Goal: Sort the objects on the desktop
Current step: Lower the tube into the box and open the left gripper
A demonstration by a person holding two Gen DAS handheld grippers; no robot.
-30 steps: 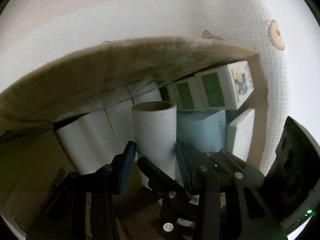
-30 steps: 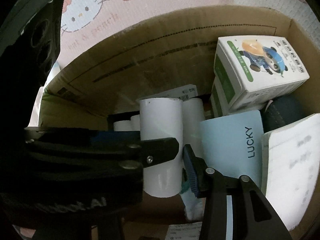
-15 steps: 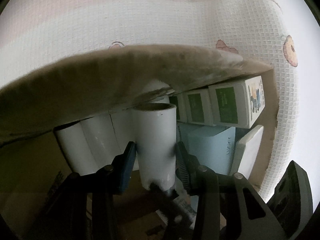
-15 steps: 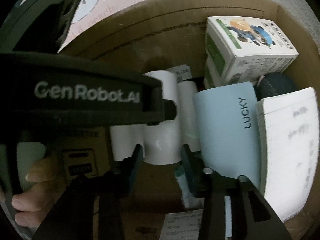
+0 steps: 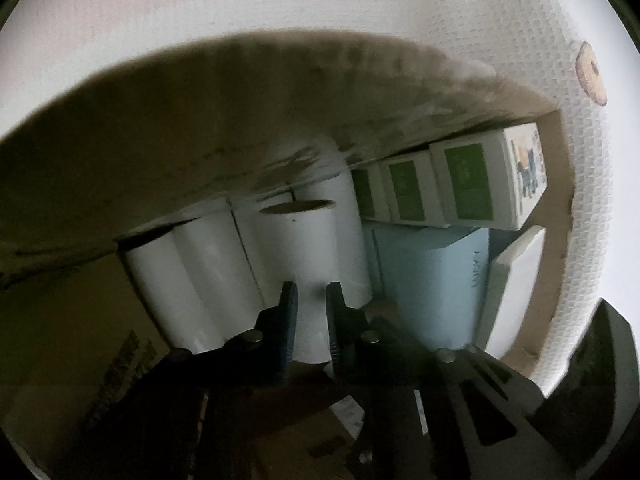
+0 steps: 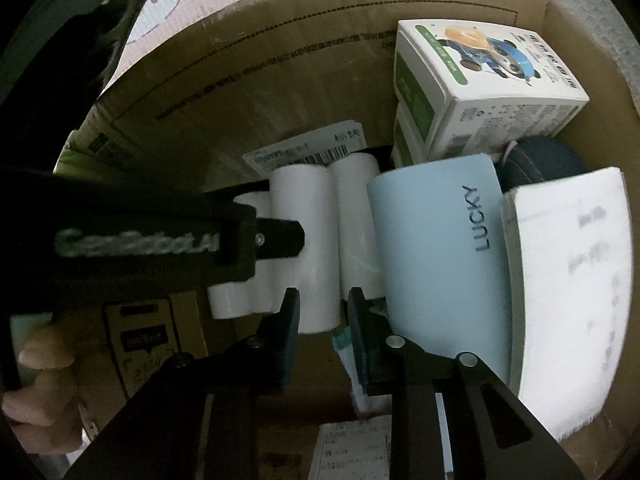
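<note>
Inside the cardboard box (image 6: 280, 80), white paper rolls (image 6: 356, 232) lie packed side by side against the blue "LUCKY" cup (image 6: 436, 264), likely to save space. The left hand-held gripper (image 5: 311, 300) has just been closing; its jaws are nearly together, and whether they pinch the front roll (image 5: 298, 248) I cannot tell. The right hand-held gripper (image 6: 320, 312) has closed to a narrow gap in front of the same roll's near end, apparently gripping nothing. Green-sided cartons (image 6: 480, 80) are stacked in the far right corner.
</note>
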